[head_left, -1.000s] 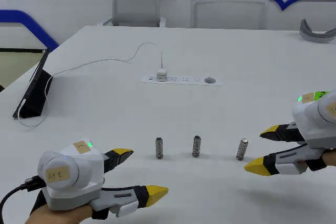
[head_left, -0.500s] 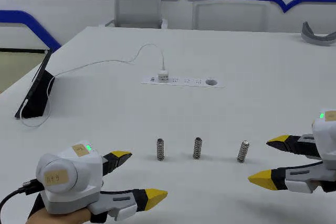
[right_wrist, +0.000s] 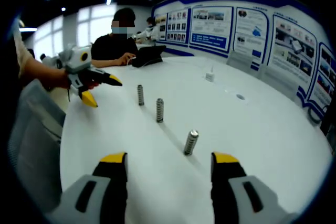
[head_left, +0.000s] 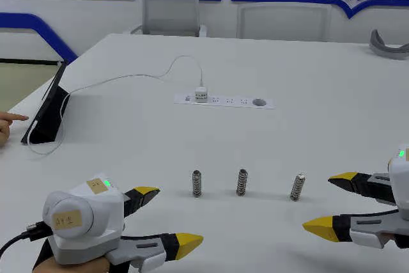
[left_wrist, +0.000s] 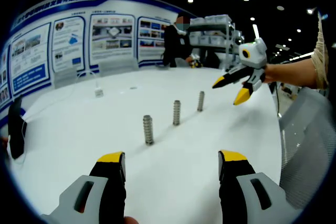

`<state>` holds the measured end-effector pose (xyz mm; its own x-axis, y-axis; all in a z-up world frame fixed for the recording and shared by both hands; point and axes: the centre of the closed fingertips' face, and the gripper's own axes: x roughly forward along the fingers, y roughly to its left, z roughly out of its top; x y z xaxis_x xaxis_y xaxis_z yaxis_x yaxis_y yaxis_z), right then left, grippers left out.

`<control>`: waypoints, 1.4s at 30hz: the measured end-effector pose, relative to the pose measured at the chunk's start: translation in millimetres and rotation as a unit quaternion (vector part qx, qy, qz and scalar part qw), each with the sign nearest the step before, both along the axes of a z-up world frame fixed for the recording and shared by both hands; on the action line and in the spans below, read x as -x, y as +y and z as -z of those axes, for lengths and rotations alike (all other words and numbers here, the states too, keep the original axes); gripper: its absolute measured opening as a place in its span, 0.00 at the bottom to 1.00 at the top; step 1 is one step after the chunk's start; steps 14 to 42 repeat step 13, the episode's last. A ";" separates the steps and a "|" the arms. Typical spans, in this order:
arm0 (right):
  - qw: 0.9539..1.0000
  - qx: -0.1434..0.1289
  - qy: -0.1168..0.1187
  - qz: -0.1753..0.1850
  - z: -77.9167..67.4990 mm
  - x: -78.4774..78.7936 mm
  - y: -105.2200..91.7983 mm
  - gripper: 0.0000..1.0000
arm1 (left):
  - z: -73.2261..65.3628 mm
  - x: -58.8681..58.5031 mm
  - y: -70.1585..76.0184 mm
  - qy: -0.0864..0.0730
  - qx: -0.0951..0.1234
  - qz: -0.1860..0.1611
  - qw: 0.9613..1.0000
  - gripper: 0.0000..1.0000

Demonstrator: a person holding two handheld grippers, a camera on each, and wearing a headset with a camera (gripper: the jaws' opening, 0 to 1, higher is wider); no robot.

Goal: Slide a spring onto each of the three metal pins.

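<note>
both tools empty: left tool (head_left: 171, 217) sits lower left in the head view with jaws spread wide, right tool (head_left: 329, 201) at the right edge, also spread, nothing pinched in either. Three pins stand in a row across the middle of the white surface (head_left: 128, 139), between the two tools: left pin (head_left: 197, 183), middle pin (head_left: 241, 182), right pin (head_left: 297, 187). Long axis is vertical on the left and middle ones; the right pin leans a little, top toward the right of frame, top end bright metal. Each looks sleeved in a spring (head_left: 197, 187), so I'd judge the task close to done or done, but can't confirm seating on the right pin at this resolution. Geometry for any next move: the row runs left-right, the left tool is nearest the left pin and points up-right toward it, the right tool is nearest the right pin and points left toward it, each well apart from its pin. Any correction would need to follow the pin's upright axis from above, not come in sideways. In the left gripper view the row recedes toward upper right, with the right tool beyond its far end. Writing: tan stickers (head_left: 68, 220) on the left tool carry handwriting, not legible; wall posters (left_wrist: 107, 32) have blue headers, text too small to read; power strip (head_left: 223, 100) and white plug (head_left: 201, 94) show no readable marking
</note>
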<state>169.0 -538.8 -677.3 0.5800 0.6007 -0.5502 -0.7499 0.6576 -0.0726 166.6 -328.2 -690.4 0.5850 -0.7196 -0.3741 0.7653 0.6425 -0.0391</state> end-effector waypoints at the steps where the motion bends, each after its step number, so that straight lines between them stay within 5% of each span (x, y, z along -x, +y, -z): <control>1: 1.000 0.000 0.000 0.000 0.1 -0.2 0.0 0.66 | 0.2 0.0 0.3 0.000 0.000 0.000 1.000 0.73; 42: 1.000 0.001 -0.005 0.001 -0.7 -1.4 0.9 0.66 | 0.3 -0.7 1.2 0.000 0.002 -0.002 1.000 0.73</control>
